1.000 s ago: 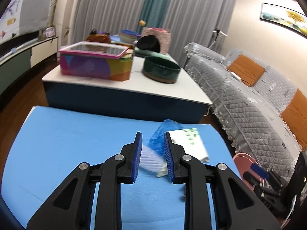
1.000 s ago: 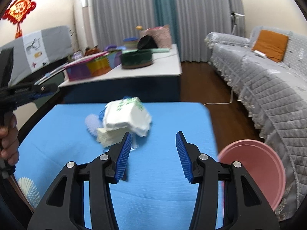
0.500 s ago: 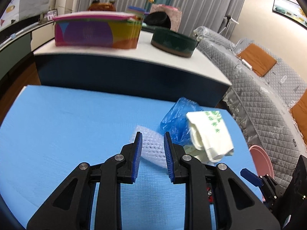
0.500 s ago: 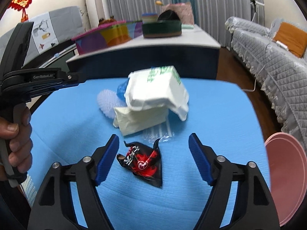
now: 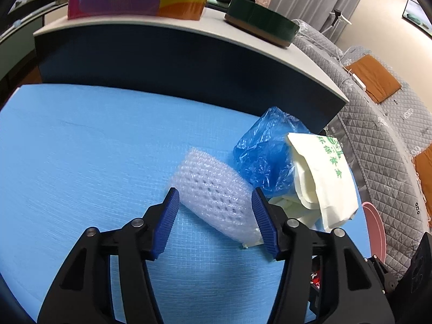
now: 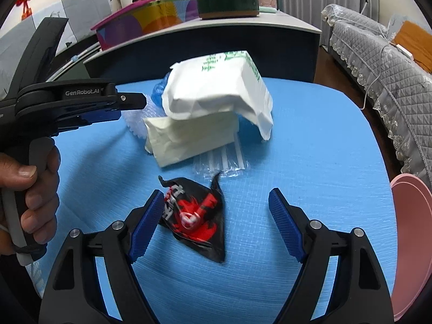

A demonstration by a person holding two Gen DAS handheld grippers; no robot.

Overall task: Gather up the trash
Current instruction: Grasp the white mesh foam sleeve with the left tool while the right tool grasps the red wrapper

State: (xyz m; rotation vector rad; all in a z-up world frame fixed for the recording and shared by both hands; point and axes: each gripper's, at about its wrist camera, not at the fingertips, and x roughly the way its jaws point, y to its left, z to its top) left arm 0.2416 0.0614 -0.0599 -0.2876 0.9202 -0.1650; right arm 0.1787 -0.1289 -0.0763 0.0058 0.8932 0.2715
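On the blue mat (image 5: pixel 81 162) lies a heap of trash: a white foam net (image 5: pixel 205 172), a crumpled blue plastic bag (image 5: pixel 266 151) and a white bag with green print (image 5: pixel 324 178). My left gripper (image 5: pixel 214 194) is low over the mat with its jaws opening. The foam net lies between them, not squeezed. In the right wrist view a black and red wrapper (image 6: pixel 194 216) lies between the wide jaws of my right gripper (image 6: pixel 216 193), close to the left finger. Beyond it are a clear wrapper (image 6: pixel 221 162), a cream packet (image 6: pixel 189 135) and the white bag (image 6: pixel 216 86).
A pink bin (image 6: pixel 410 243) stands off the mat's right edge. A hand (image 6: pixel 35 189) holds the left gripper (image 6: pixel 135 104) at the left of the right wrist view. Behind the mat is a dark table (image 5: pixel 189 62) with a colourful box and a green bowl. A grey sofa (image 6: pixel 391 62) is on the right.
Both grippers came down toward the mat. The left jaws, narrow before, widened around the foam net. The right jaws spread wide and now straddle the black and red wrapper.
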